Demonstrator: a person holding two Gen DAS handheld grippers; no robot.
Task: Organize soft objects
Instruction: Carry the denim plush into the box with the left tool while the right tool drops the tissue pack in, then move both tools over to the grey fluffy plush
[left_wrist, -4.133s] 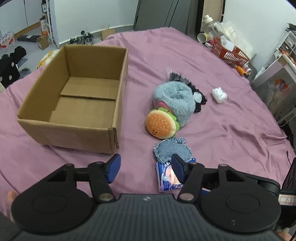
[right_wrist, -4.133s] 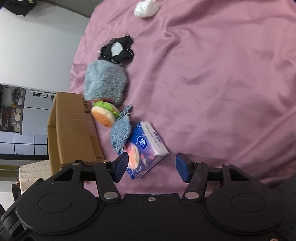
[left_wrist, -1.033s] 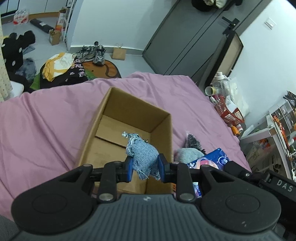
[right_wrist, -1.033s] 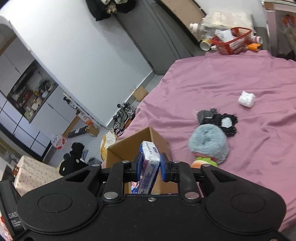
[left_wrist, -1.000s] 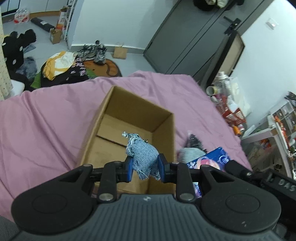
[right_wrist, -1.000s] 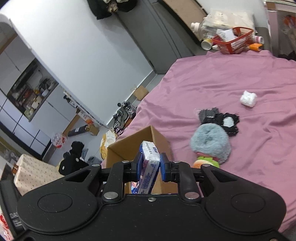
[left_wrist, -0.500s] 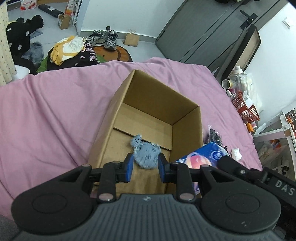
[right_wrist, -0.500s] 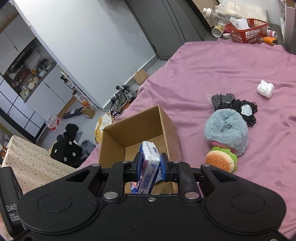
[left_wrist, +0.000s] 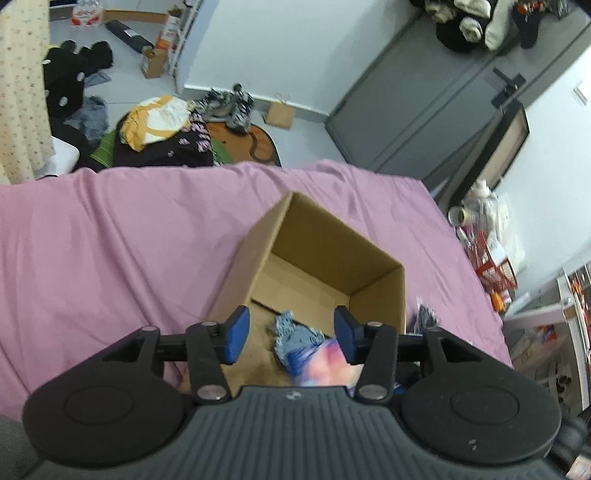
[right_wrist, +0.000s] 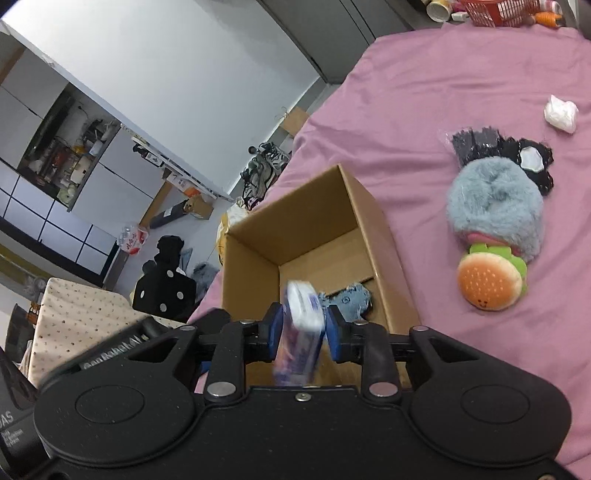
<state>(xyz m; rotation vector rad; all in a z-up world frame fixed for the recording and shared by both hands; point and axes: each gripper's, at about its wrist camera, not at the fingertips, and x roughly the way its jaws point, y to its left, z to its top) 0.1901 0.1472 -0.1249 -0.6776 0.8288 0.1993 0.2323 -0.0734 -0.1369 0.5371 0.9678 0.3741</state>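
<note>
1. Left gripper (left_wrist: 291, 334) is spread wide, nothing between its fingers; the denim pouch (left_wrist: 293, 336) lies below it in the cardboard box (left_wrist: 376, 295).
2. Right gripper (right_wrist: 303, 330) clamps a blurred tissue pack (right_wrist: 301, 325) over that box; the burger plush (right_wrist: 489, 282) sits to its right.

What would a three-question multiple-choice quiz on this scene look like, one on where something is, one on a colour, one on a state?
1. Where does the denim pouch lie?
A. Inside the cardboard box
B. On the purple bedsheet
C. On the floor

2. What colour is the furry plush beside the burger toy?
A. Yellow
B. Blue-grey
C. Red

3. How is the left gripper?
A. Shut on the pouch
B. Shut on nothing
C. Open, holding nothing

Answers: 1 A, the pouch rests on the box floor. 2 B, its fur is blue-grey. 3 C, its blue pads stand wide apart, while the right gripper has the tissue pack between its pads.
</note>
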